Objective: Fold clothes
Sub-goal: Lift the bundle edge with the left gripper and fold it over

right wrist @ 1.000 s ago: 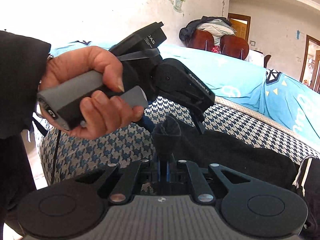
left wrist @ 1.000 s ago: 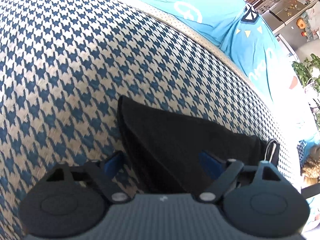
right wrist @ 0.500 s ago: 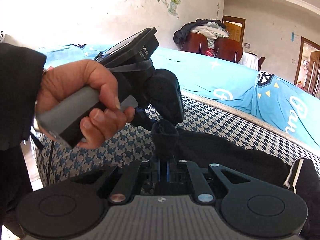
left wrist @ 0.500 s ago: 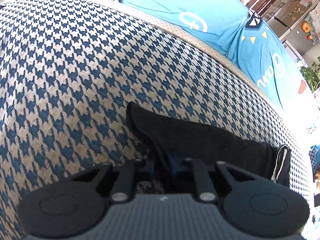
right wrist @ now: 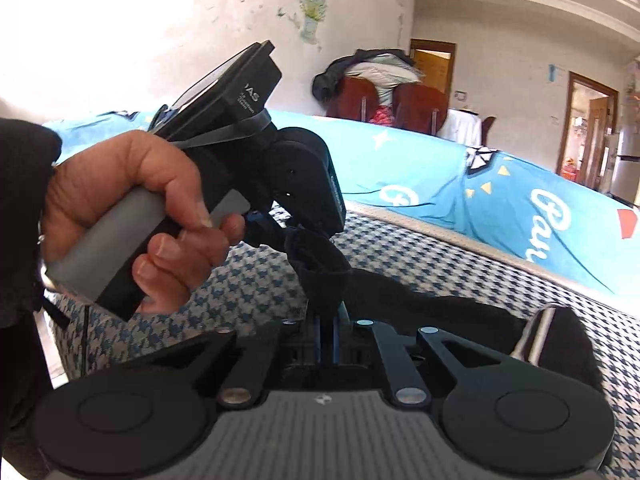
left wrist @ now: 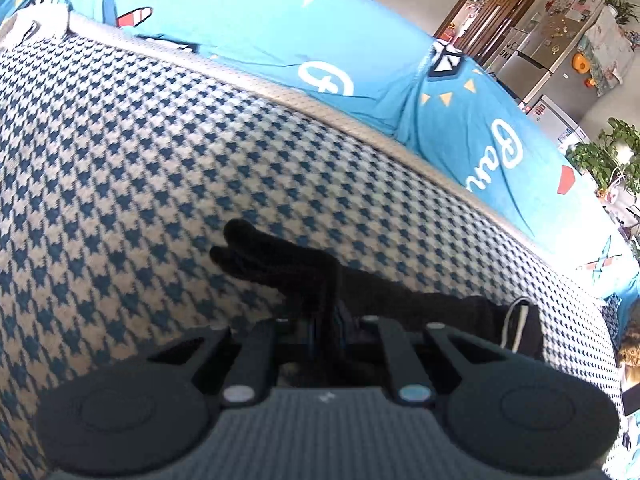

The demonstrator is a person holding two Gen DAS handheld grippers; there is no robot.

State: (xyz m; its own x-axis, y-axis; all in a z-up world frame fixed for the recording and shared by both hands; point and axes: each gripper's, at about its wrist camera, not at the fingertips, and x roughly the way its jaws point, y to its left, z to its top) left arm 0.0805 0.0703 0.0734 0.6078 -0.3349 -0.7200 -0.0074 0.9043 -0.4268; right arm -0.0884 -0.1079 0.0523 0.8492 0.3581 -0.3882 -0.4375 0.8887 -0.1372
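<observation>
1. Between my left gripper's (left wrist: 326,320) pressed fingers I pinch a bunched edge of the black garment (left wrist: 400,300); the soft cloth sticks out past the fingertips as a small dark lump.
2. Close before my right gripper (right wrist: 326,332), its fingers are also pressed together on the same black garment, and a crumpled knob of cloth stands up above them.
3. My left hand (right wrist: 120,208) grips the smooth grey handle of the left gripper, just beside that knob, in the right wrist view.
4. From both pinches the garment lies long and narrow on the sofa cushion (left wrist: 160,160), with its long axis running away to the right; its far end shows a thin white stripe (left wrist: 516,320).
5. Under it, the cushion has a coarse woven houndstooth pattern in blue and cream, with a pale dotted border at the back.
6. Behind the cushion, a smooth turquoise cover (left wrist: 248,24) with white letters and small printed shapes is draped.
7. Further away stand two brown chairs (right wrist: 384,100) with piled clothes, then a white wall.
</observation>
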